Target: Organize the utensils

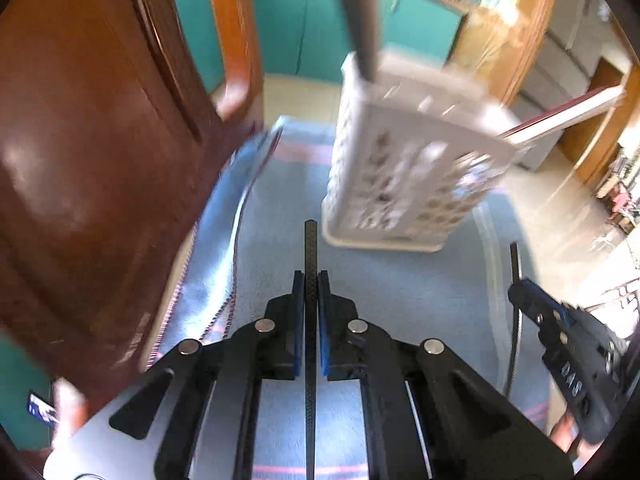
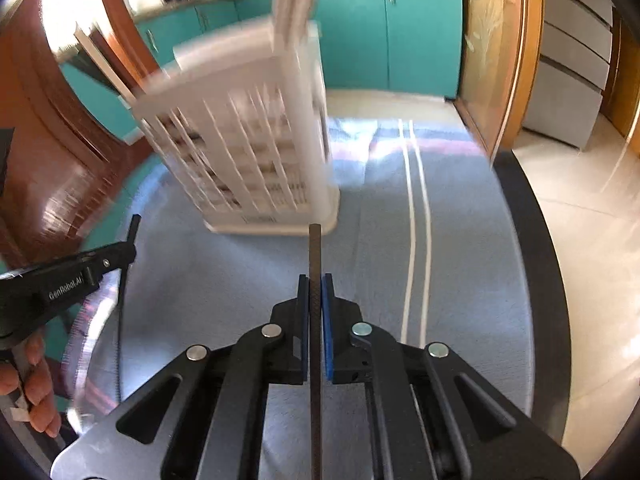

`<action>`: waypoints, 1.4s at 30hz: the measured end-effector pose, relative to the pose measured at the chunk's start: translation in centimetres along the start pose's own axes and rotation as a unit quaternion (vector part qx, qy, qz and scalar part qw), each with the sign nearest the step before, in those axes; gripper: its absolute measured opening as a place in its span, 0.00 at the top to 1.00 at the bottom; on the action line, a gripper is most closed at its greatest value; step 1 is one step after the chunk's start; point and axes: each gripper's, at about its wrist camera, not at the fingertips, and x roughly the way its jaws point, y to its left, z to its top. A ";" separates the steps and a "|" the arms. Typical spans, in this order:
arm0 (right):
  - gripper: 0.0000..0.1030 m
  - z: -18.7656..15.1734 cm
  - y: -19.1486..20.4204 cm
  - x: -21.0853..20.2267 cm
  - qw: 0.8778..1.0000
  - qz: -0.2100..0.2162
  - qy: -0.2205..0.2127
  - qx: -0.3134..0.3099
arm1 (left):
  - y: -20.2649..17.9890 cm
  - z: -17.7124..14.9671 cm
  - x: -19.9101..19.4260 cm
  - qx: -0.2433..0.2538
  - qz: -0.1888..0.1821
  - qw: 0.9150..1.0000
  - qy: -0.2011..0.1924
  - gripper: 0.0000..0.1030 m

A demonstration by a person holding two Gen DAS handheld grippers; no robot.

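Note:
A white slotted utensil holder [image 1: 404, 152] stands on the blue cloth; it also shows in the right wrist view [image 2: 256, 148]. A black handle [image 1: 360, 20] and a pale flat utensil [image 1: 560, 114] stick out of it. My left gripper [image 1: 311, 280] is shut on a thin black textured chopstick [image 1: 311, 248] that points toward the holder's base. My right gripper [image 2: 315, 284] is shut on another thin black chopstick [image 2: 315, 252], its tip close to the holder's base. Each gripper shows in the other's view, the right one [image 1: 516, 280] and the left one [image 2: 130, 246].
A blue cloth [image 2: 460, 240] with white and pink stripes covers the dark-rimmed table [image 2: 532, 240]. A brown wooden chair [image 1: 92, 160] stands close on the left. Teal cabinets [image 2: 392, 32] and a tiled floor [image 2: 592, 184] lie beyond.

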 end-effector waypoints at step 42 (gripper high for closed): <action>0.69 10.4 1.8 -8.0 0.964 -0.012 -0.267 -0.020 | -3.0 7.0 -9.7 0.000 -0.026 0.964 -0.264 0.89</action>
